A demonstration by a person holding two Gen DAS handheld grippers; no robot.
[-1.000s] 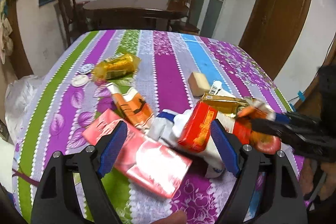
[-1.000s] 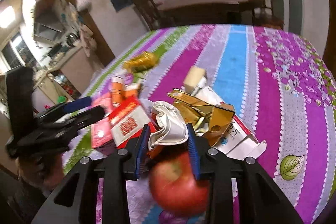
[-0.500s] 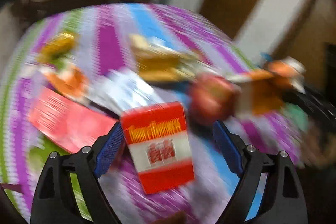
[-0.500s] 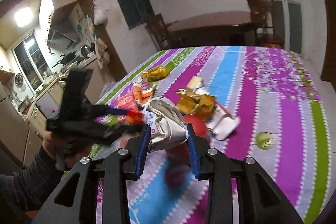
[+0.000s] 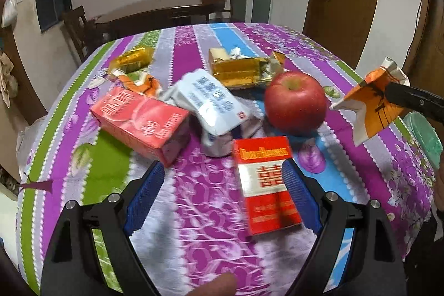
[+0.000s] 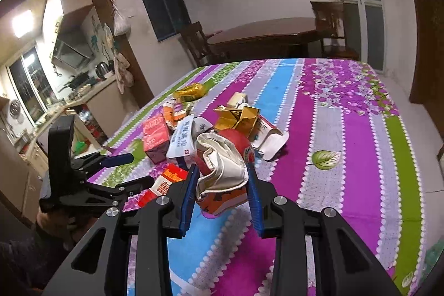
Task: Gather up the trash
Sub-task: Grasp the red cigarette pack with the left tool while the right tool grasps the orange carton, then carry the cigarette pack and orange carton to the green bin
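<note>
1. At the left of the left wrist view, a pink carton point(image 5: 141, 124) lies on its side on the striped tablecloth point(image 5: 199, 212), with a gold wrapper point(image 5: 133, 61) beyond it toward the upper left
2. Just right of the pink carton, a white and blue packet point(image 5: 211, 104) leans over other scraps at the middle of the frame; a crumpled gold box point(image 5: 244, 71) sits behind it
3. The left gripper point(image 5: 222, 193) stands wide open at the bottom of the frame and holds nothing; a red and white cigarette pack point(image 5: 266, 185) lies flat on the cloth, close against the inner face of the finger on the right of the frame and well clear of the other finger
4. The likely step is to pick up this pack: shift the gripper to the right of the frame so the pack sits midway, lower the tips to the cloth, then close across its narrow sides so it cannot slide out
5. A red apple point(image 5: 295, 101) rests right of centre, just beyond the pack; it looks whole, so I judge it is not trash and should be left alone
6. At the right edge, the right gripper point(image 6: 222, 179) is closed on an orange and white crushed carton point(image 5: 371, 104), held in the air above the cloth; in the right wrist view the carton bulges between the pads at lower centre
7. Keep that squeeze firm, as a crushed carton may slip; no bin shows in either view, so I cannot tell where it should go
</note>
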